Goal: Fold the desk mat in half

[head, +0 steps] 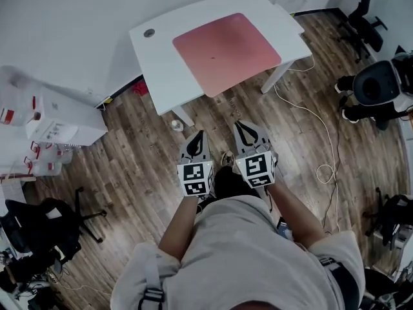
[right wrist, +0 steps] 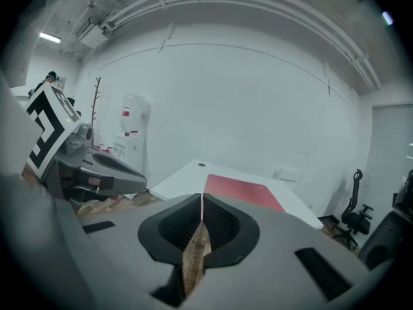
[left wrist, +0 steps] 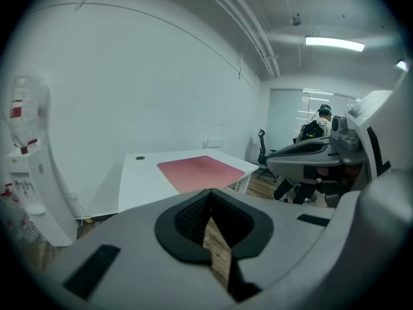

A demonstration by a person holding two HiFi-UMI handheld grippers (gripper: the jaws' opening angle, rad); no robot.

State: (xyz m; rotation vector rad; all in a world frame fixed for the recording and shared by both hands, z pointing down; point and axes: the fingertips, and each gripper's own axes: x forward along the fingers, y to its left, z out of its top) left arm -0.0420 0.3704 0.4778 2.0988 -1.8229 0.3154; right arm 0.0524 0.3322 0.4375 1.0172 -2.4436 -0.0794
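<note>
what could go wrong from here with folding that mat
The desk mat lies flat on the desk, so the shut left gripper and right gripper may push it rather than pinch an edge. A small round thing by the desk leg could be stepped on.

Head view: a dark speck [head: 213, 58] on the pink desk mat [head: 226, 51] and a pale round object [head: 176, 125] on the wooden floor [head: 135, 166] by a desk leg are too small to be identified. Left gripper view: the white desk's [left wrist: 145, 183] near edge is hidden behind the left gripper's [left wrist: 210, 192] body, a distant person [left wrist: 317, 126] is partly covered by the right gripper [left wrist: 274, 163], and the water dispenser [left wrist: 22, 147] is cut off by the left border. Its red labels are too small to be read.
</note>
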